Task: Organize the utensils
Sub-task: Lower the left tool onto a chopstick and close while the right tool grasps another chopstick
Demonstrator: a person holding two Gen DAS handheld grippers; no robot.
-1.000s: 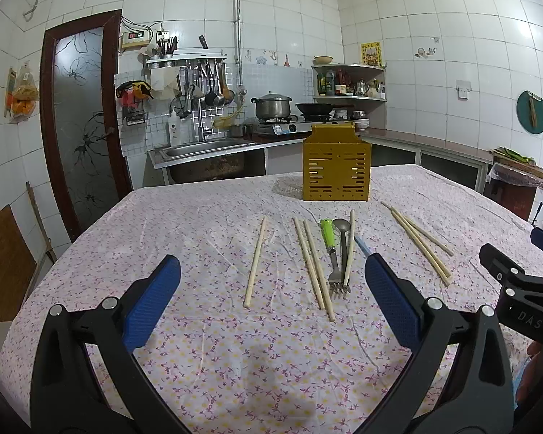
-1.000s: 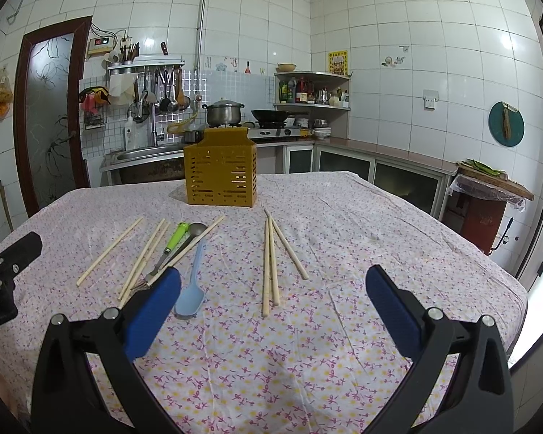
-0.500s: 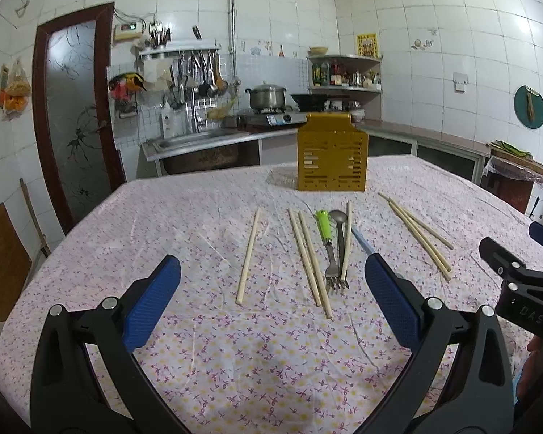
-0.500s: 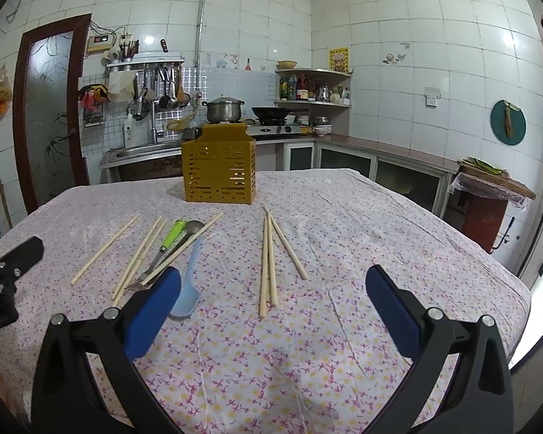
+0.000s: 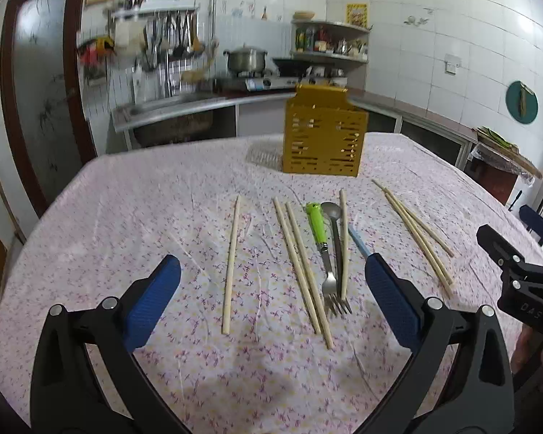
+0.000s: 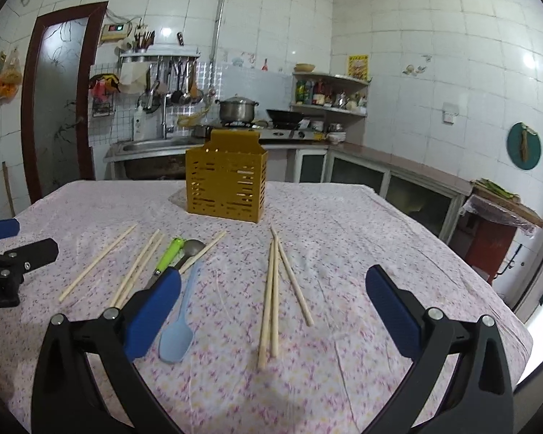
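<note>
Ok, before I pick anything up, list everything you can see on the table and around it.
chopsticks: seven, pale wood, lying loose across the table; three grouped on the right
fork: one, green handle, centre, among the chopsticks
metal spoon: one, silver, beside the fork
plastic spoon: one, light blue, near edge
utensil holder: one, yellow, slotted, upright at the far side
tablecloth: one, pink floral, covering the table
pot: one, steel, on the stove behind
left tongs: open, empty, blue pads
right tongs: open, empty, blue pads
</note>
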